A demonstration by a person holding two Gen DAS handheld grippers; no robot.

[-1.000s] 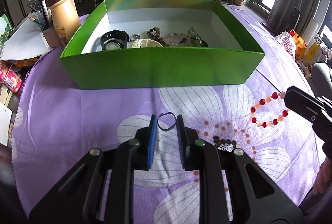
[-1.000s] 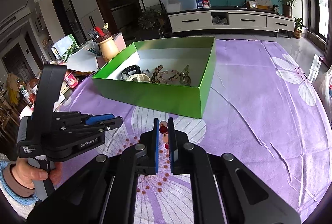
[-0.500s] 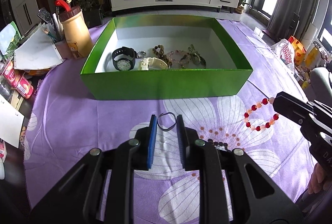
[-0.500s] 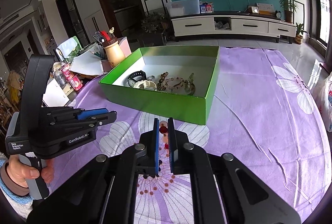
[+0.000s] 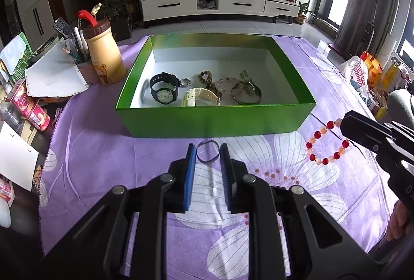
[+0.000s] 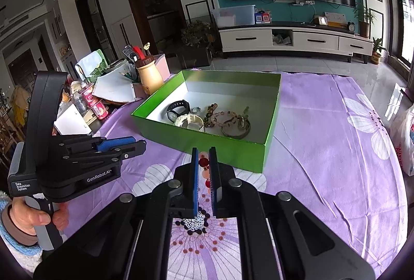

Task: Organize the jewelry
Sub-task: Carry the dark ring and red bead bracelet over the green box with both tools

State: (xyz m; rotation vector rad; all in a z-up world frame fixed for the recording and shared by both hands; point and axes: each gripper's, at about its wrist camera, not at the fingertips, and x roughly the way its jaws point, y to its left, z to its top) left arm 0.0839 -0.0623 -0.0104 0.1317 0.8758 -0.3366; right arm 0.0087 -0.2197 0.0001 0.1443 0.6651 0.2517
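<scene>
A green box on the purple flowered cloth holds a black watch, a white watch and several bead bracelets. My right gripper is shut on a red and pink bead bracelet and holds it in the air, in front of the box's right corner. My left gripper is open above the cloth. A thin dark ring band shows between its fingertips; I cannot tell whether it touches them.
A tan bear-print bottle with a red cap, a pen pot, papers and pink cans crowd the table's left edge. Snack bags lie at the far right. A TV cabinet stands beyond the table.
Both grippers have risen and drawn back from the box, so its inside shows more. The bracelet stays in my right gripper and the dark band stays between my left fingers.
</scene>
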